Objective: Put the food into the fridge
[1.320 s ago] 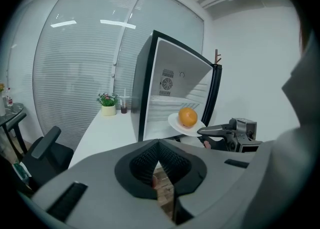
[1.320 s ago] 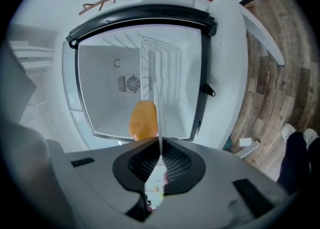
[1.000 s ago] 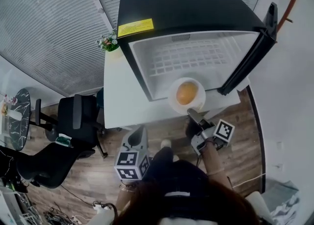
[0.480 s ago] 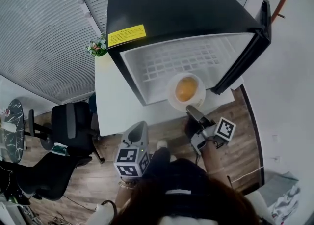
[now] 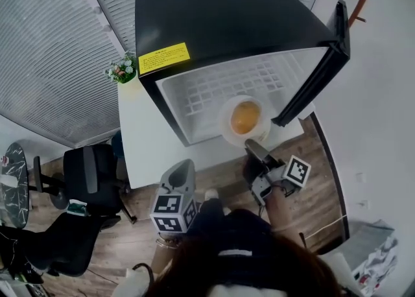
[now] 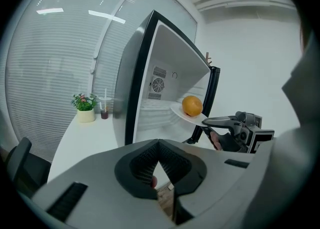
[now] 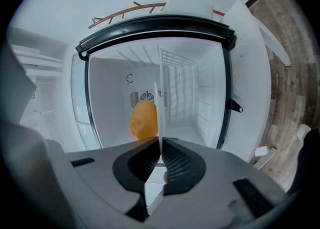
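At the open front of the fridge [image 5: 227, 23], the right gripper [image 5: 254, 151] is clamped on the near rim of a white plate [image 5: 225, 127], its jaws almost together on the thin edge. An orange [image 5: 245, 116] sits on the plate, right at the fridge's mouth, above the white counter [image 5: 146, 146]. Short of the fridge and clear of it, the left gripper [image 5: 183, 169] has its jaws together on nothing.
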### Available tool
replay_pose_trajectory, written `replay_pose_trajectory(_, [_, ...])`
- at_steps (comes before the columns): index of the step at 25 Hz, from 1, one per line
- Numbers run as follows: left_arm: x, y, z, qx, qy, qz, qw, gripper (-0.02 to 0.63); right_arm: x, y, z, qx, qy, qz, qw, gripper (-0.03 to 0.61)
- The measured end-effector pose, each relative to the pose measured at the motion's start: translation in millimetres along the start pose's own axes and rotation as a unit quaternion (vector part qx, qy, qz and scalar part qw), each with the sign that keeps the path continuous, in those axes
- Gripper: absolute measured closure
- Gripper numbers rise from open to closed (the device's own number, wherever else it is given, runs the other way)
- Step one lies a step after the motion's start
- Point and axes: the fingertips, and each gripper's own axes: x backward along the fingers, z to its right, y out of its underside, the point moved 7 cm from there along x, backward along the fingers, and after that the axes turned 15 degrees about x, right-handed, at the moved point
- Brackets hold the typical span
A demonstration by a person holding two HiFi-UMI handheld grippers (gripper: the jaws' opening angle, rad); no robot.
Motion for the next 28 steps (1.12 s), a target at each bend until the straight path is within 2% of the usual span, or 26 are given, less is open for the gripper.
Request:
replay_pose_trajectory(16, [-6.7,-8.1,-29.4,-0.004,0.007,-0.02,0.9998,0.615,-17.2,-7.9,-7.0,0.001,0.009,0.039,0.999,0.568])
replay_pose_trajectory(28, [-29.2,-14.3,-17.1,0.002,-0.001,-0.016,0.9999,0.615,-34.9,-29.6,-5.1,-0.006,0.0,0.02,1.0,0.569])
